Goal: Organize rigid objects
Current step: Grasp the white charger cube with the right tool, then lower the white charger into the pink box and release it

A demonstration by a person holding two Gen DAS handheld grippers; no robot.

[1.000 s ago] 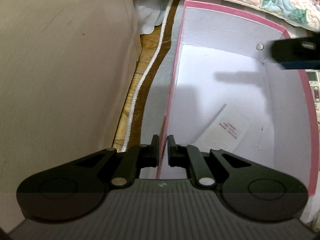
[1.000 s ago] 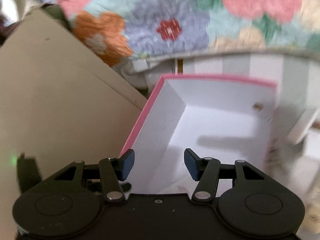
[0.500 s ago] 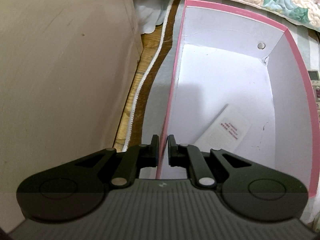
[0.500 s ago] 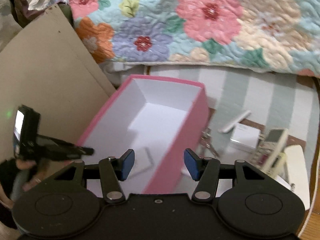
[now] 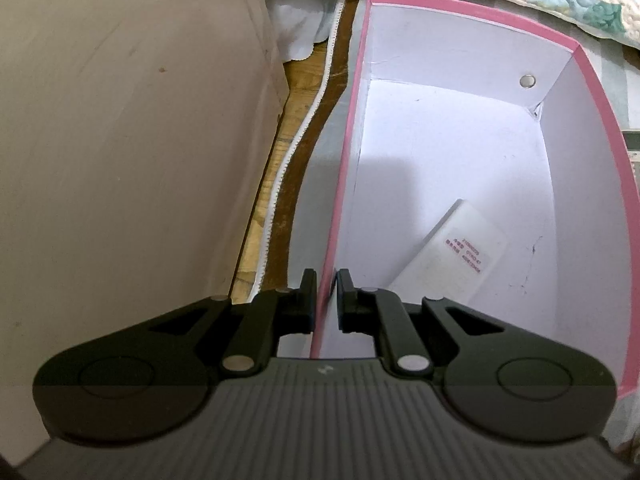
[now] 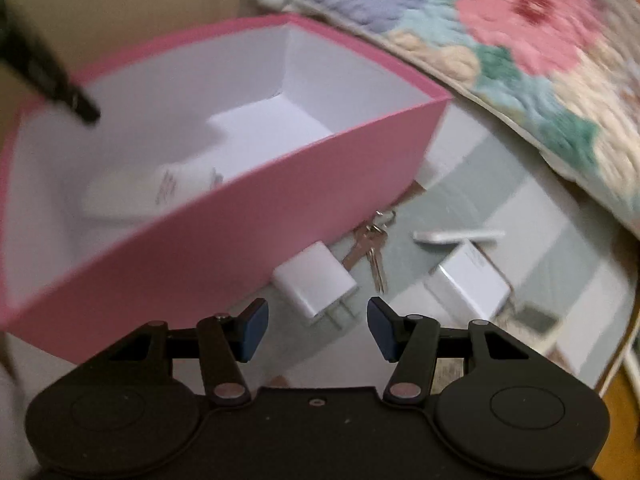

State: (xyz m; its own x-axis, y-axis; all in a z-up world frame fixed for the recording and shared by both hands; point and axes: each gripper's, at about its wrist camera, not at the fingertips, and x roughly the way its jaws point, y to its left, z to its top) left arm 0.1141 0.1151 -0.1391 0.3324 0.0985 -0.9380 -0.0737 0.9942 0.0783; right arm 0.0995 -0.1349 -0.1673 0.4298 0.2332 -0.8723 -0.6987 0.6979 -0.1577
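A pink box [image 5: 600,92] with a white inside stands on the striped cloth. My left gripper [image 5: 325,296] is shut on its near left wall. A flat white packet [image 5: 452,248] with red print lies on the box floor. In the right wrist view my right gripper [image 6: 318,330] is open and empty, just above a small white plug charger [image 6: 314,280] that lies beside the pink box [image 6: 256,216]. A bunch of keys [image 6: 370,248] lies past the charger. The left gripper's fingers [image 6: 52,80] show at the box's far rim.
A bigger white adapter [image 6: 468,284], a slim white stick [image 6: 460,236] and a remote [image 6: 536,320] lie right of the keys. A floral quilt [image 6: 520,20] borders the cloth at the back. A beige panel [image 5: 120,120] stands left of the box.
My right gripper swung out of the box to its right side and dropped low over the white plug charger. My left gripper kept its hold on the box wall.
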